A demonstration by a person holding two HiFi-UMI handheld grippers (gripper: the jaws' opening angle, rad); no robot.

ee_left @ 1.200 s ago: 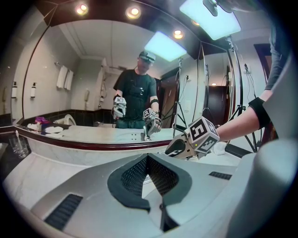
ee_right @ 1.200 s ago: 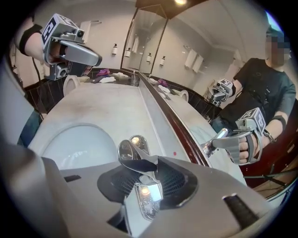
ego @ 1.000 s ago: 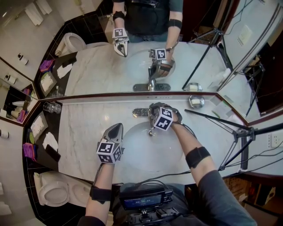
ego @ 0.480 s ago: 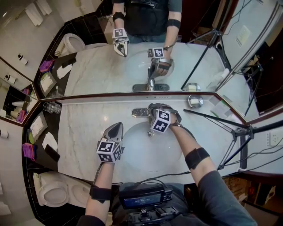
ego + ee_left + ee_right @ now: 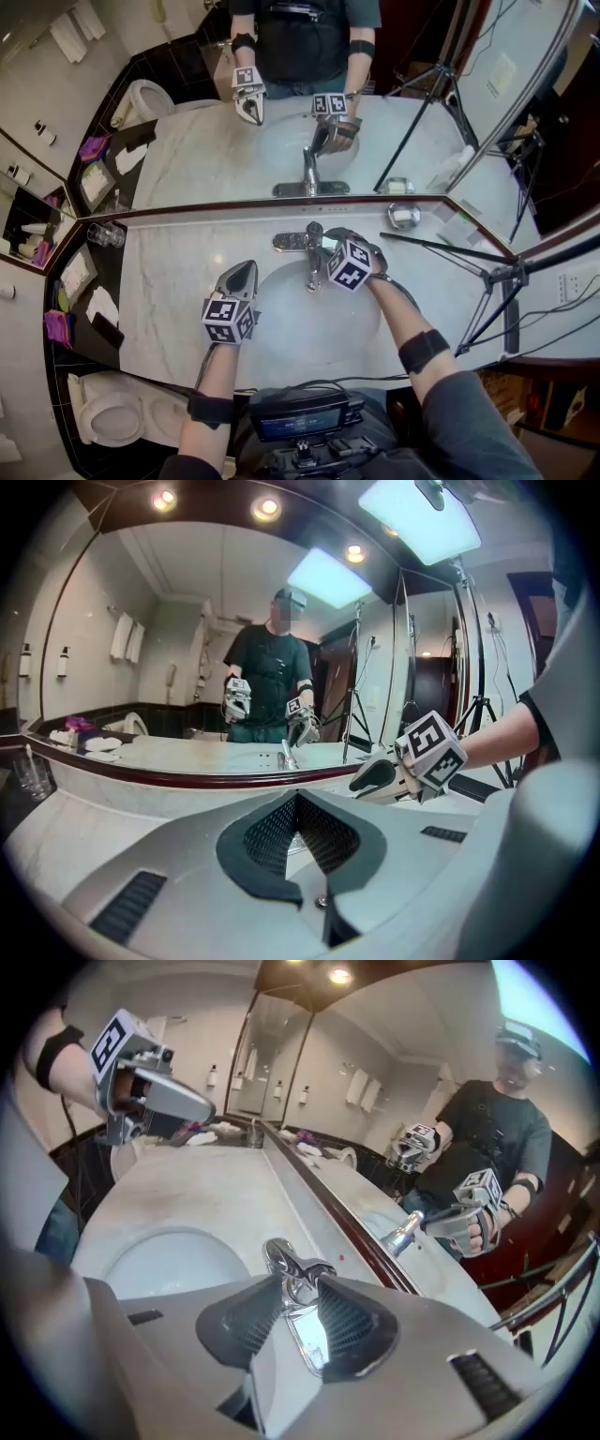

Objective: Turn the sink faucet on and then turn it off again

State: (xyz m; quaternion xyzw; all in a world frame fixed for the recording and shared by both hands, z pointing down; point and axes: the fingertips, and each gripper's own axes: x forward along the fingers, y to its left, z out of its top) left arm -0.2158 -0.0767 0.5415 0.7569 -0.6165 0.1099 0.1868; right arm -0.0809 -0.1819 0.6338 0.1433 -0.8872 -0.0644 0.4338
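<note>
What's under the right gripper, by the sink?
The faucet lever, clamped between the right gripper's jaws, beside the white sink basin. In the head view the gripper mostly hides the lever. Whether water is running cannot be made out.

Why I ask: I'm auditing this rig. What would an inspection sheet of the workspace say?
Surface: white marble counter, oval white sink basin set in it.
Job's things: chrome faucet behind the basin; running water cannot be told.
Clutter: clear glass tumbler at the left end, small metal dish at the right.
Grippers: left gripper shut, empty, above the counter; right gripper closed on the chrome faucet lever.
Cables: black cables beside the black tripod at right.
Surroundings: wall mirror, white toilet at lower left.
</note>
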